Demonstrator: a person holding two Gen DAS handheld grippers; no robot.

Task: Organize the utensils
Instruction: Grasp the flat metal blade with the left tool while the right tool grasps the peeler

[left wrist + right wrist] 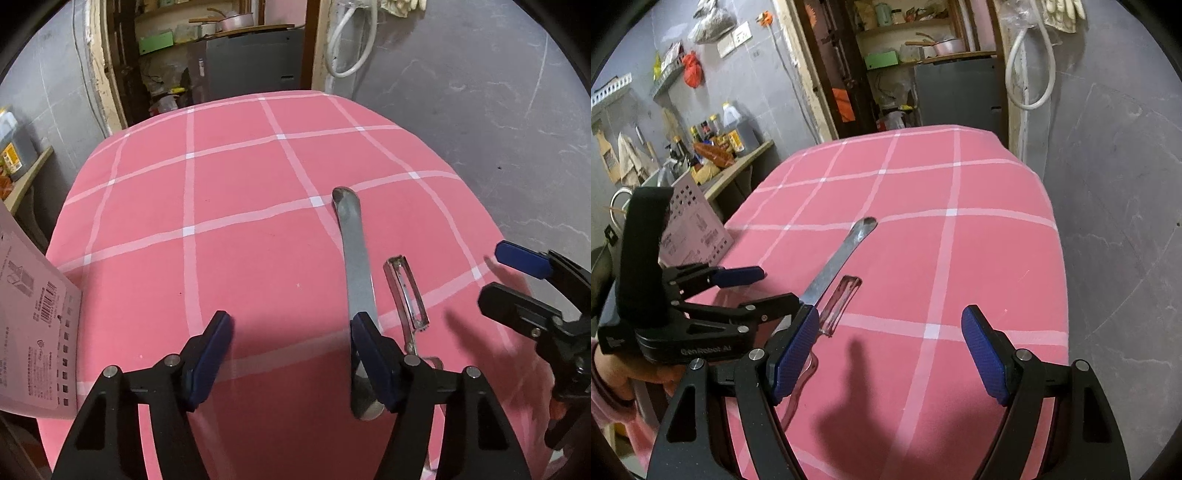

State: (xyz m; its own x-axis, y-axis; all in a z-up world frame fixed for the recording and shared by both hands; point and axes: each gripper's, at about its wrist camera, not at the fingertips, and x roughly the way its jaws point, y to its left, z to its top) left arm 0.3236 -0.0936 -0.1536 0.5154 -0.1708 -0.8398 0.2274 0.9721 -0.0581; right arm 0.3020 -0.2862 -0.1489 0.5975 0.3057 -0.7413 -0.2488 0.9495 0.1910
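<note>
Both of my grippers hang over the table (229, 177), covered in pink checked cloth. My left gripper (291, 358) has its jaws spread, nothing pinched; its right pad sits over the long metal spatula (356, 258), contact unclear. My right gripper (905, 354) is spread wide and empty. Spatula and peeler (406, 291) lie side by side near the table's near right edge. A printed card (33, 325) overlaps the left edge.
</note>
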